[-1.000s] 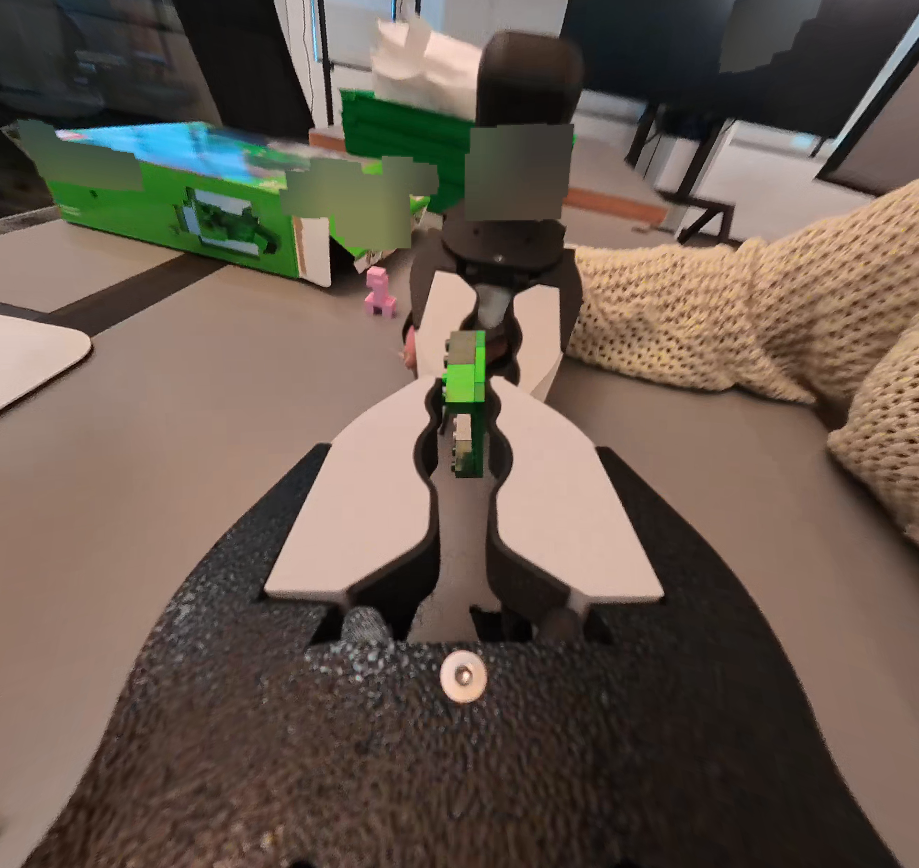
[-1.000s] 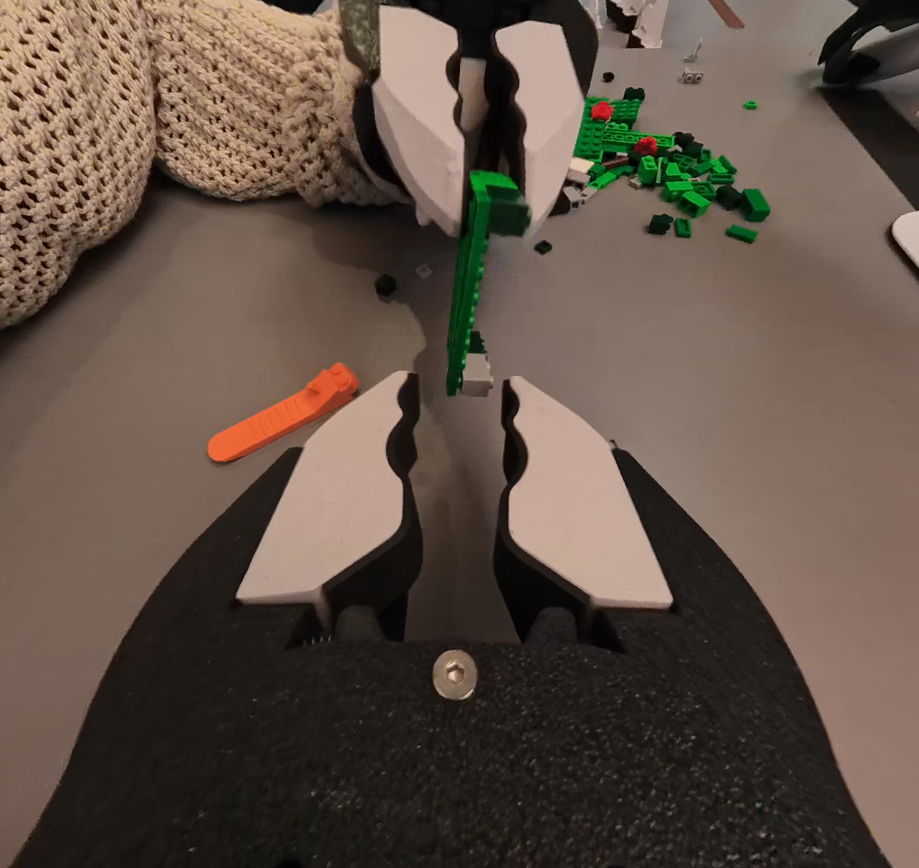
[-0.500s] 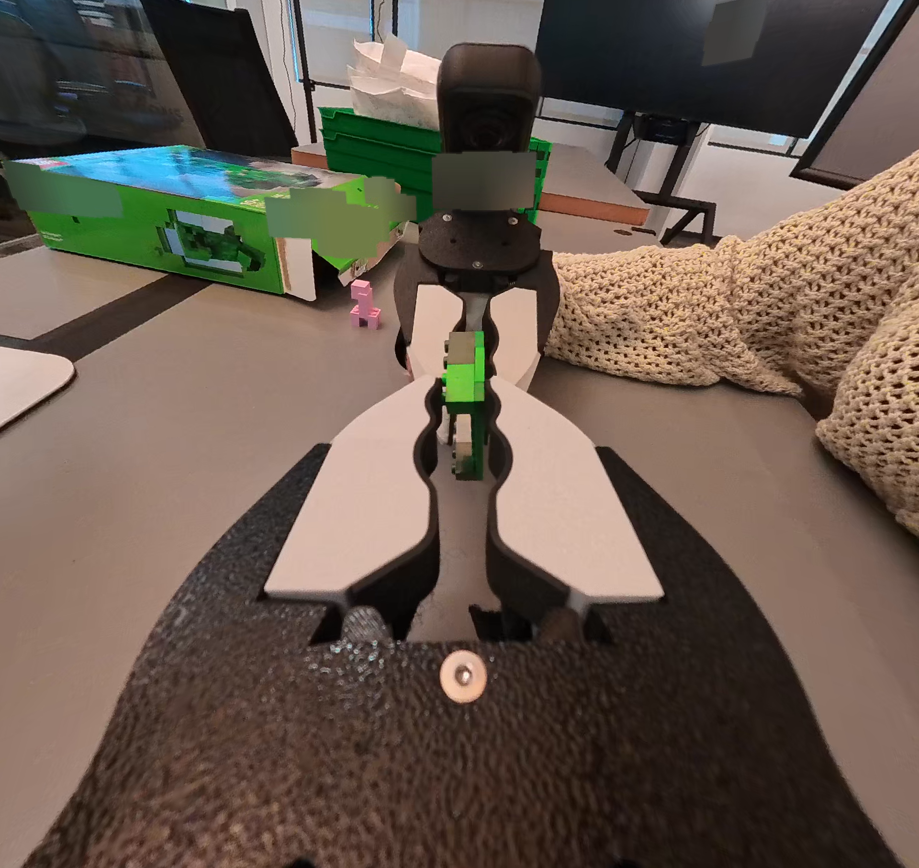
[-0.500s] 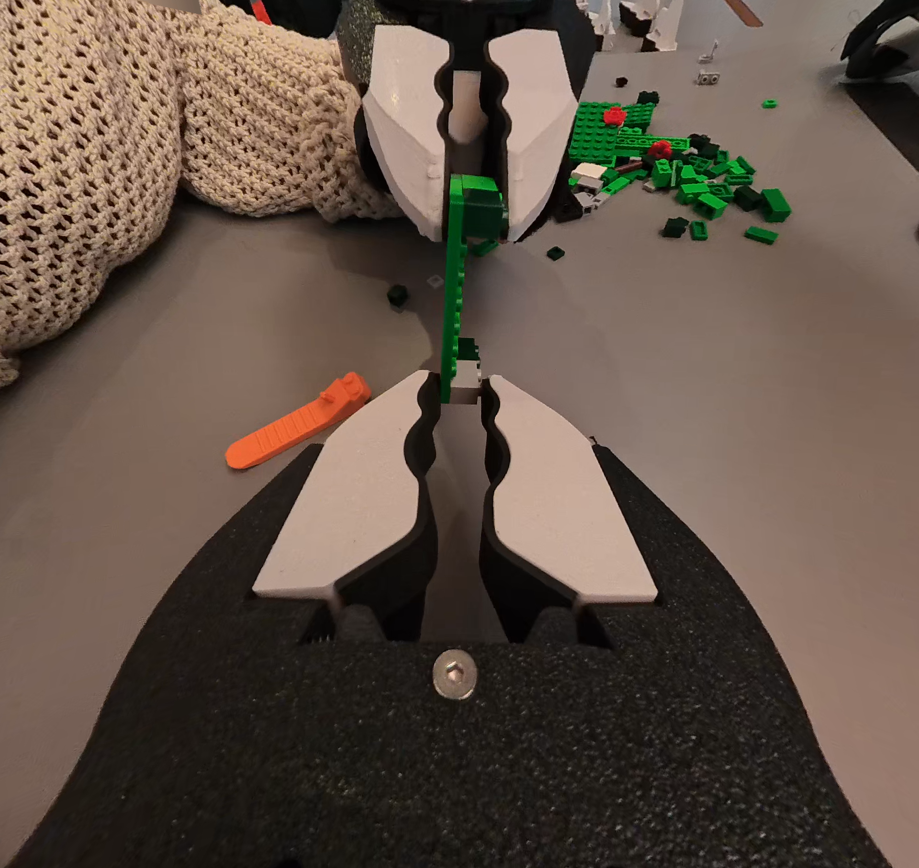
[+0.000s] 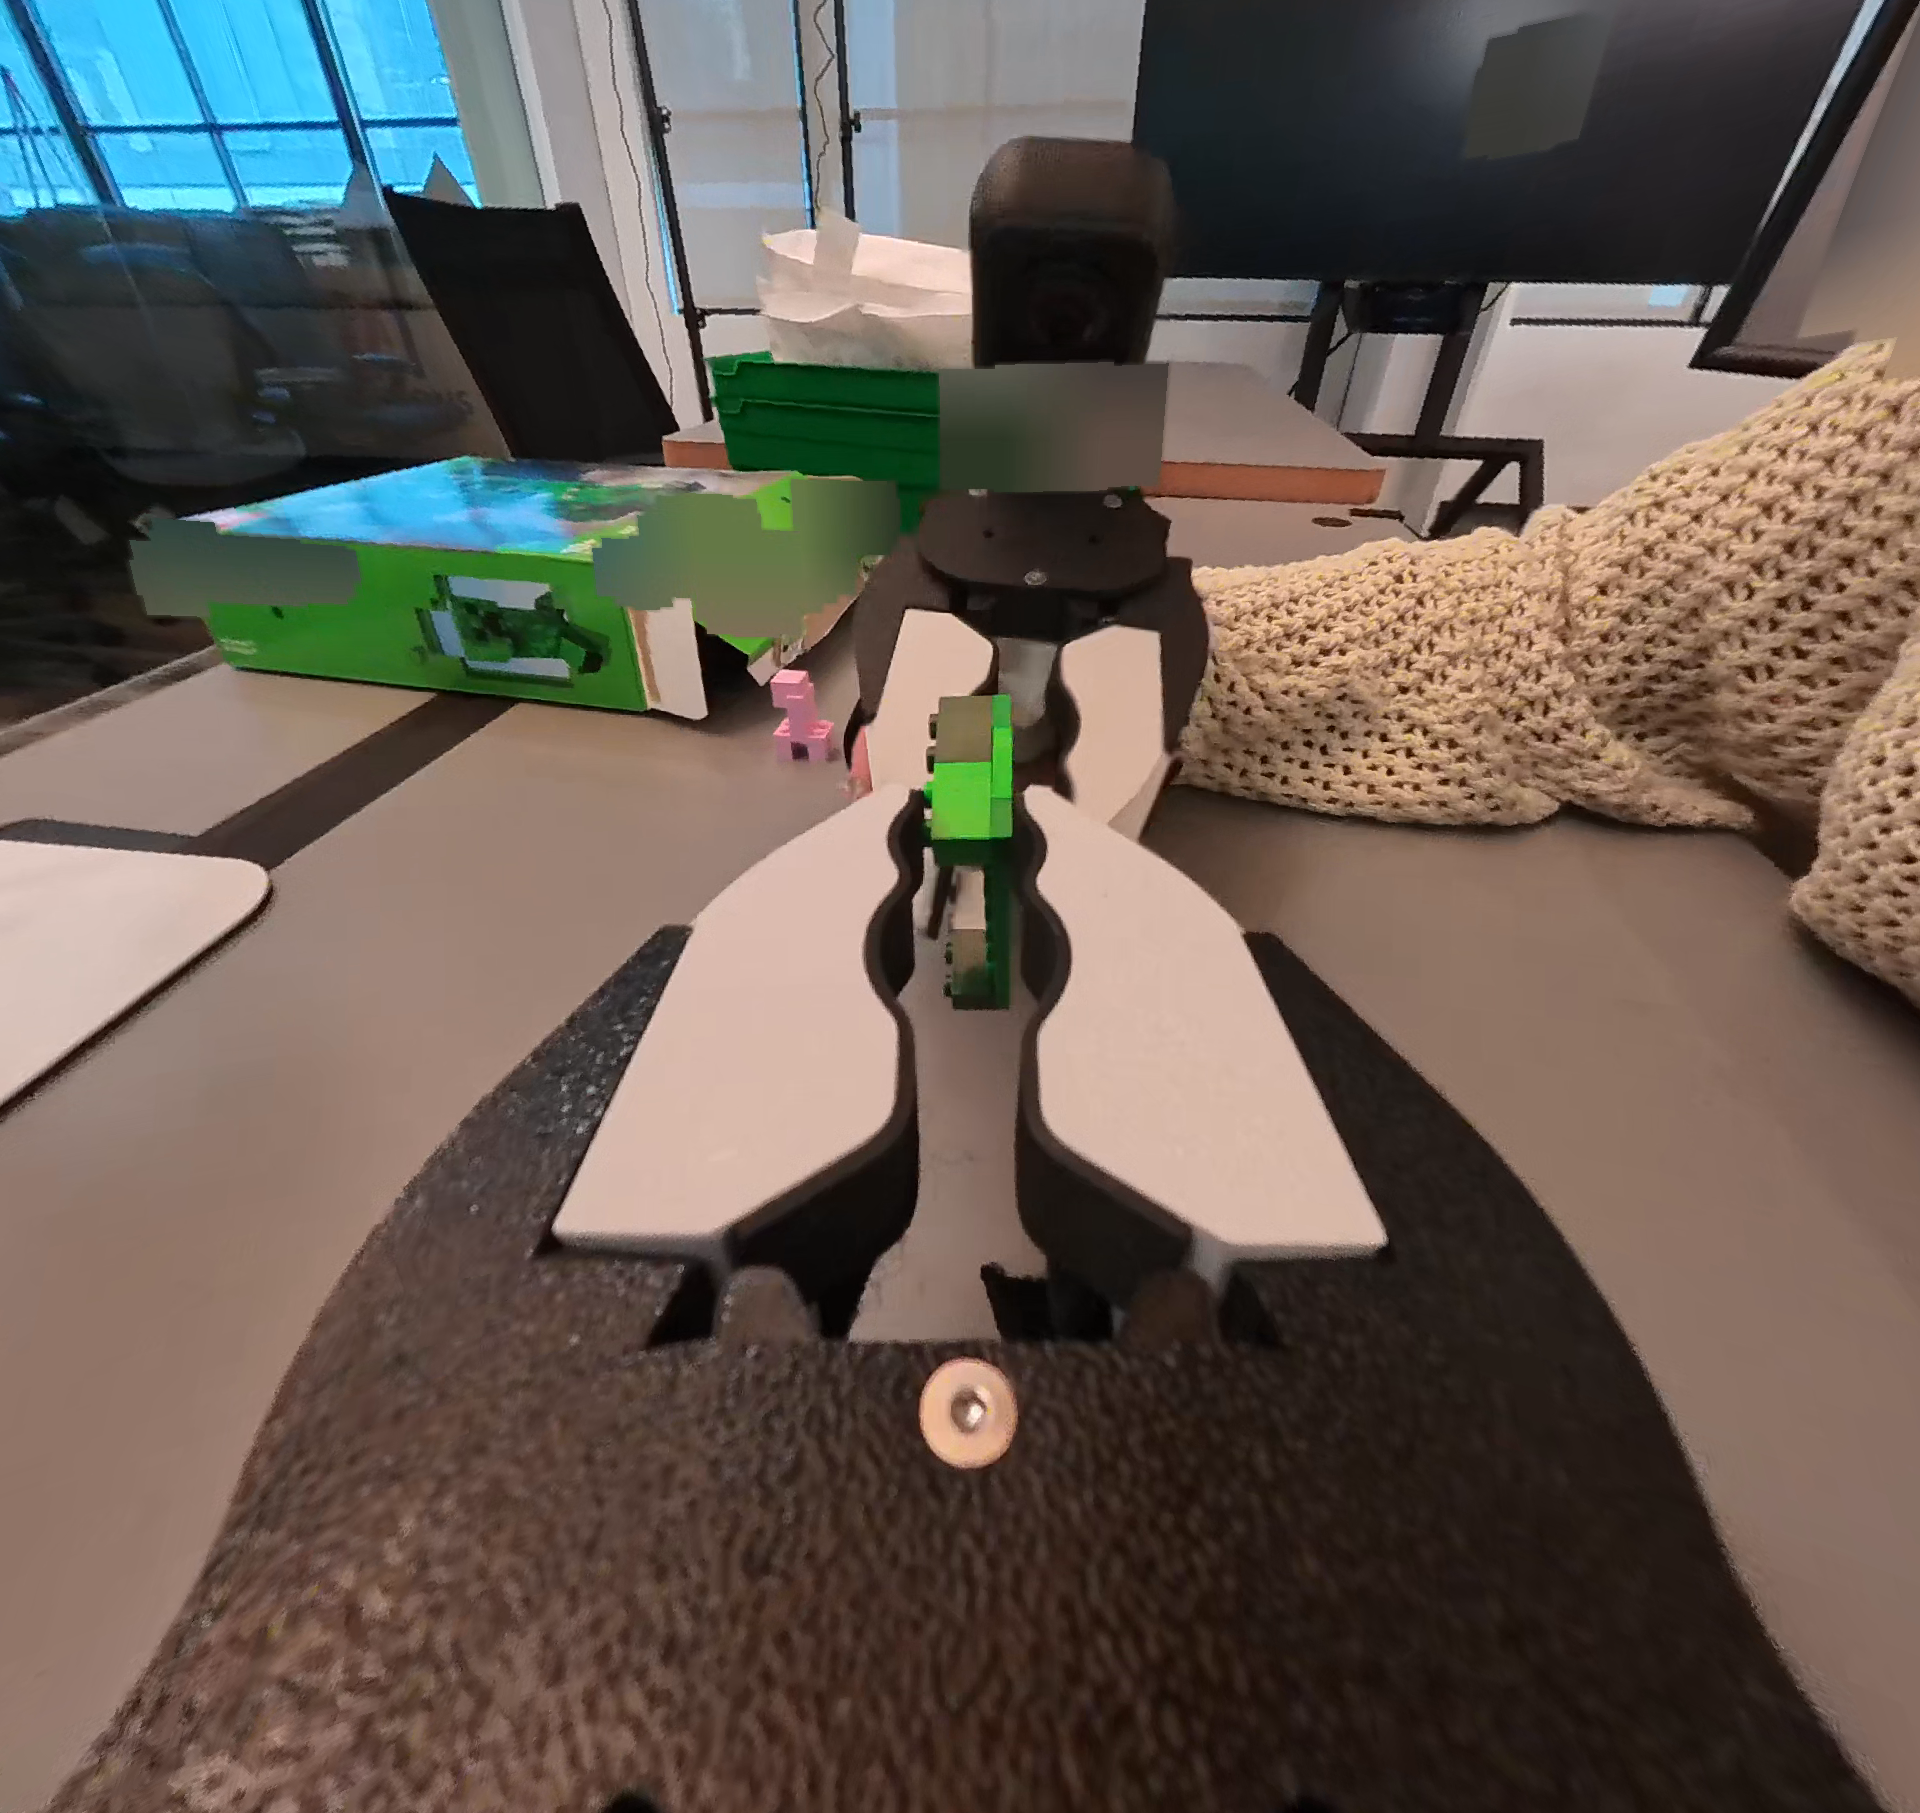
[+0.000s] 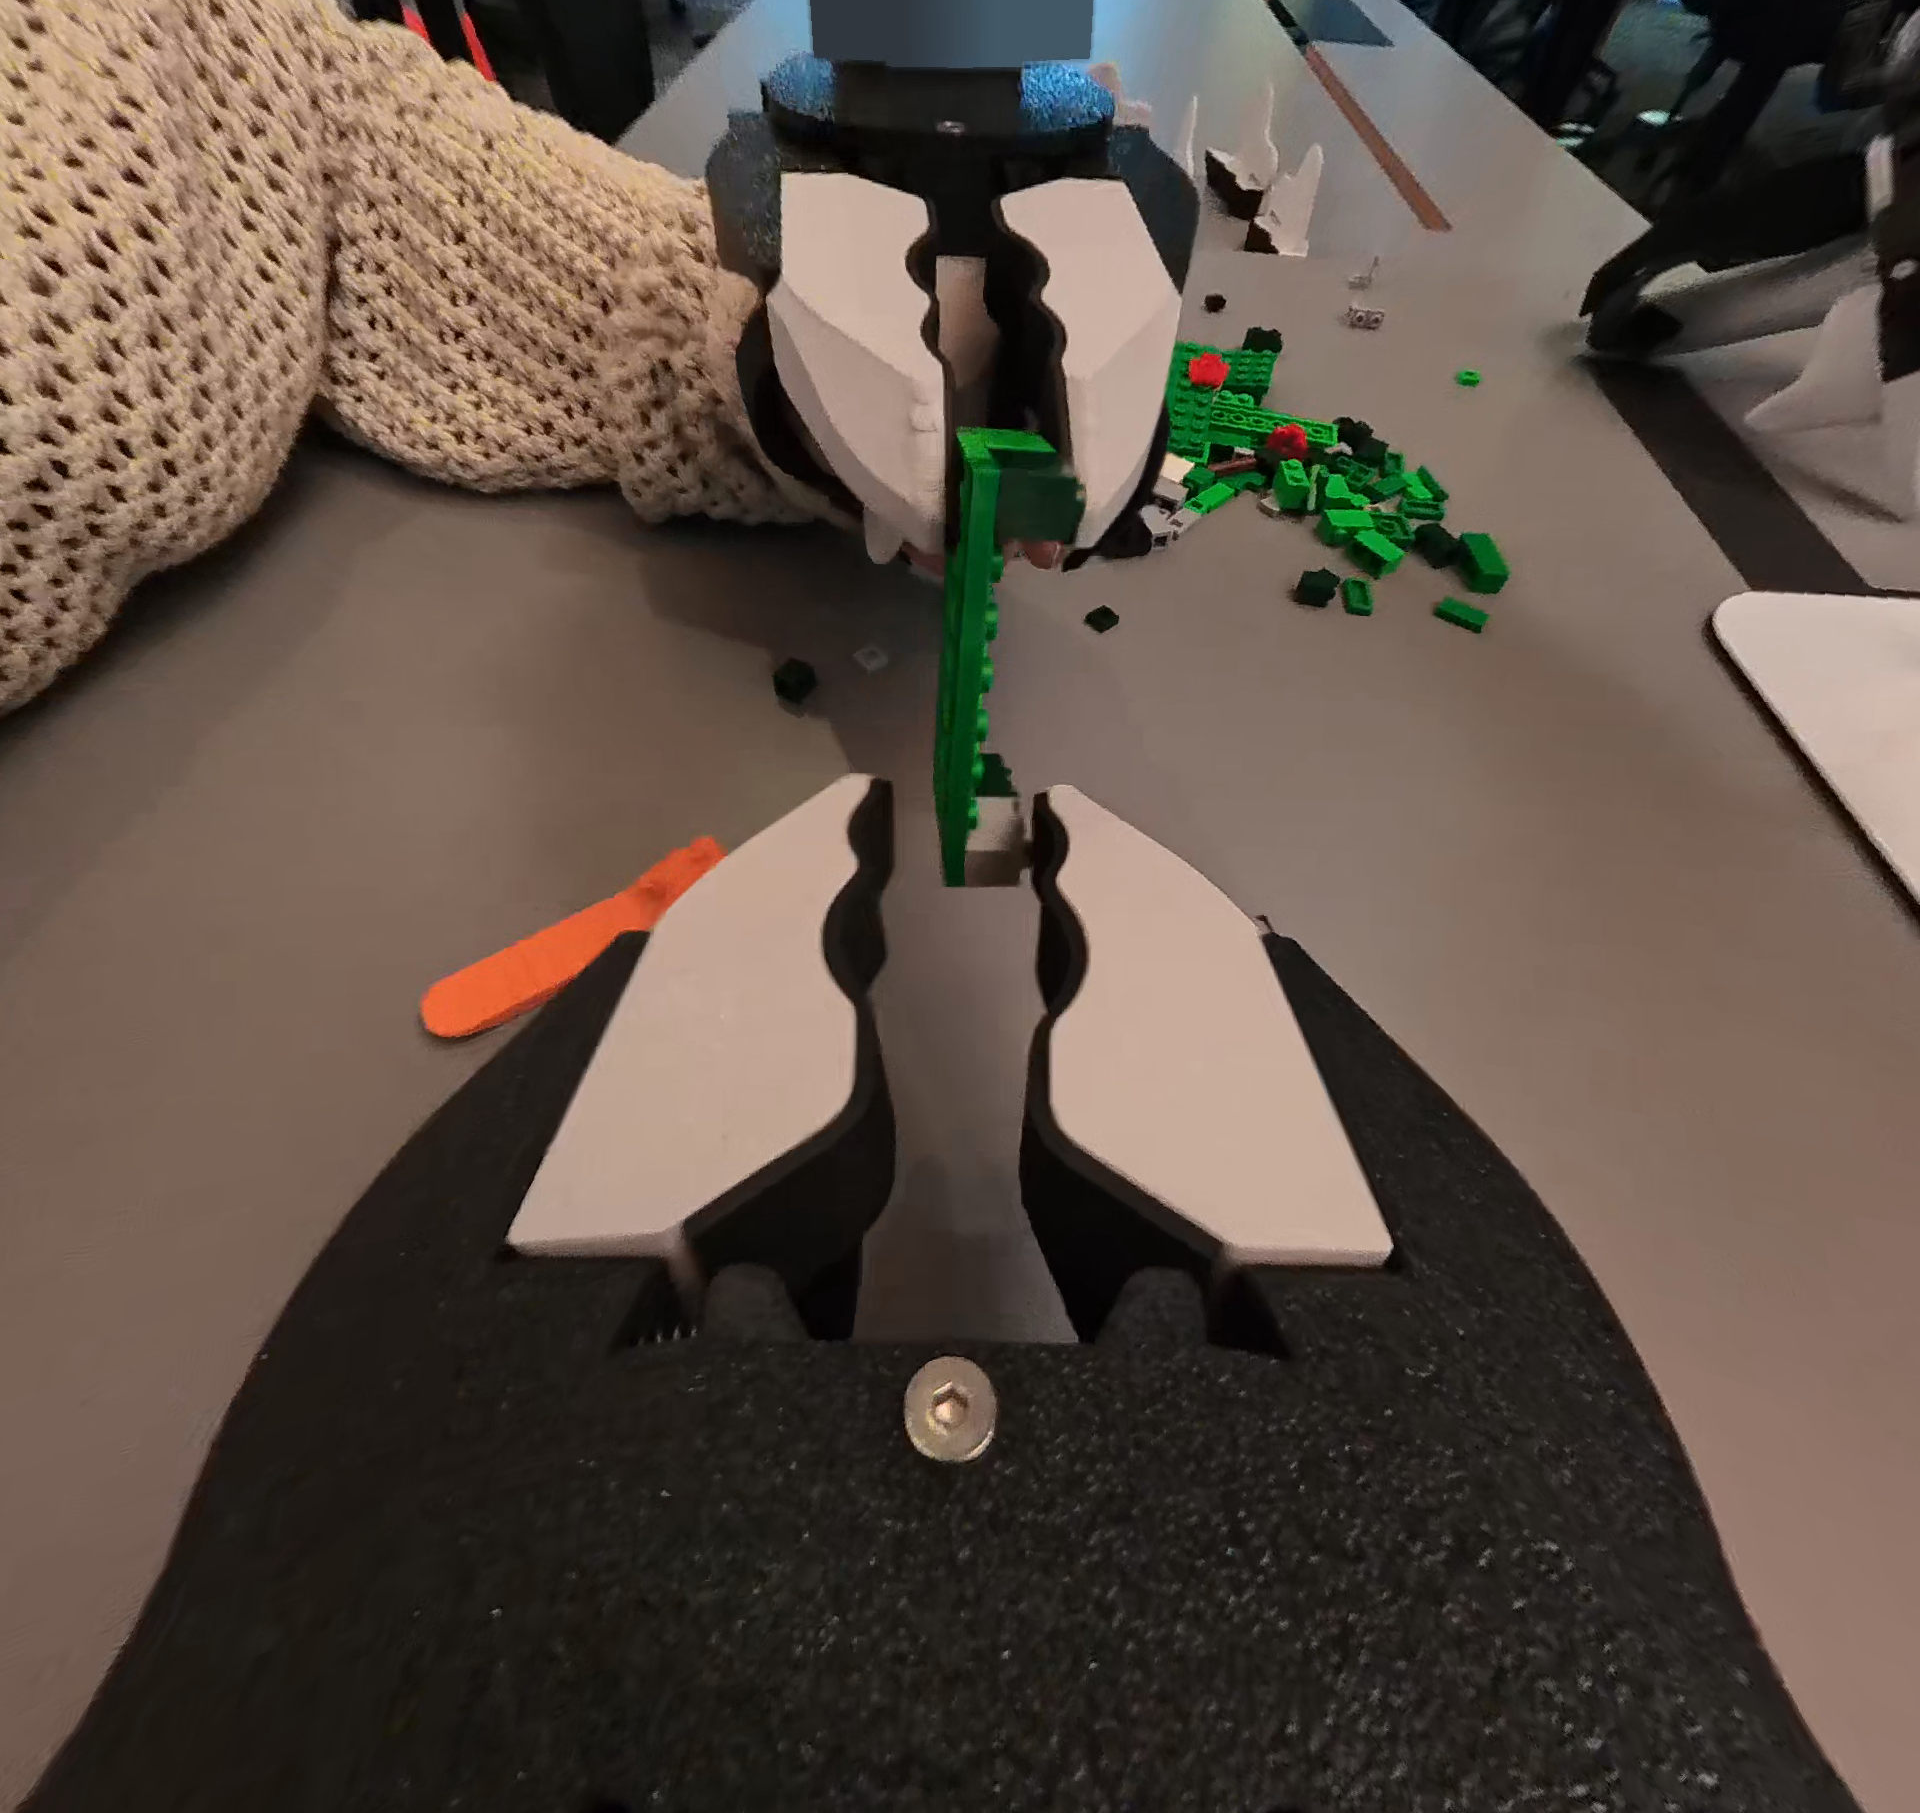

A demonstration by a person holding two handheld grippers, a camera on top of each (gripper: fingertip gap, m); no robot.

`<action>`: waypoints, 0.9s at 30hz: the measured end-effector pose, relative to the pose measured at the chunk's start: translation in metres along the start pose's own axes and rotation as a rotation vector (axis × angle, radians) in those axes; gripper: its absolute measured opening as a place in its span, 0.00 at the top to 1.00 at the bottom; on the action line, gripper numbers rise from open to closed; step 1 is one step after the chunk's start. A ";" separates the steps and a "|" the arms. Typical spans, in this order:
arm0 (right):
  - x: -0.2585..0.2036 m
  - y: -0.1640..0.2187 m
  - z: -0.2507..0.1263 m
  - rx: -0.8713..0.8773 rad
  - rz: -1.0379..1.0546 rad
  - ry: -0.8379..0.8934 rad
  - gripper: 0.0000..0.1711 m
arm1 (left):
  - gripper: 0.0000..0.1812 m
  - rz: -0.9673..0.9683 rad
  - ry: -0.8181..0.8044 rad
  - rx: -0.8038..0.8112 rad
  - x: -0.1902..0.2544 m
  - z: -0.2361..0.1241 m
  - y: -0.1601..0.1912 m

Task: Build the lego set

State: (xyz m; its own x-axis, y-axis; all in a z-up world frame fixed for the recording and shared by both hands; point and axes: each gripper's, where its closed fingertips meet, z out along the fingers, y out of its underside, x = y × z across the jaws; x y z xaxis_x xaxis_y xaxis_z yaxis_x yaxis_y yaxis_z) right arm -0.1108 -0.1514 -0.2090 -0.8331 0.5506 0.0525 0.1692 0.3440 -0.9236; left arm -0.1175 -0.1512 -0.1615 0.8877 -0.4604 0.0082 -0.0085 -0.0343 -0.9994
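Note:
A long green lego plate [image 6: 966, 641] with a grey brick [image 6: 995, 847] at its near end and a green brick [image 6: 1039, 501] at its far end is held on edge above the grey table [image 6: 1351, 880]. My left gripper [image 5: 966, 818] is shut on this plate assembly [image 5: 971, 797]; it also shows far off in the right wrist view [image 6: 1003, 506]. My right gripper [image 6: 961, 807] is open around the plate's near end. Its right finger touches the grey brick and its left finger stands apart. It faces me in the left wrist view [image 5: 1023, 724].
An orange brick separator [image 6: 561, 953] lies left of my right gripper. A pile of green bricks [image 6: 1351, 506] lies at the back right. A green set box [image 5: 436, 610] and a pink figure [image 5: 800, 719] stand behind. White pads [image 6: 1849, 714] and knitted sleeves [image 6: 312, 309] flank the space. Spacing between my two grippers at the tips: around 5 cm. The orange brick separator [image 6: 561, 953] lies around 9 cm away from my right fingertips.
My right gripper closed on the plate's near end half a second ago and has now opened again. My left gripper has kept its hold on the plate.

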 end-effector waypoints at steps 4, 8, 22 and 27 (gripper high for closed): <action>0.011 0.001 -0.001 -0.052 -0.113 0.130 0.91 | 0.89 0.001 -0.045 0.003 -0.003 0.001 -0.001; 0.052 -0.002 -0.024 -0.198 -0.493 0.572 0.91 | 0.70 0.003 -0.181 -0.079 -0.023 0.000 0.006; 0.078 0.022 -0.042 -0.743 -1.171 0.913 0.91 | 0.68 0.009 -0.443 -0.237 -0.038 0.006 0.030; 0.073 0.050 -0.035 -0.894 -1.212 0.732 0.91 | 0.69 -0.029 -0.550 -0.179 -0.051 -0.012 0.028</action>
State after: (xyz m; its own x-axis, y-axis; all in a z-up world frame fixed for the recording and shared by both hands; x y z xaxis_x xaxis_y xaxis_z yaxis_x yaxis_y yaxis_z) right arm -0.1448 -0.0669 -0.2377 -0.3365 -0.2134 0.9172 0.0965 0.9610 0.2591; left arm -0.1686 -0.1389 -0.1893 0.9970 0.0700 -0.0315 -0.0160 -0.2117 -0.9772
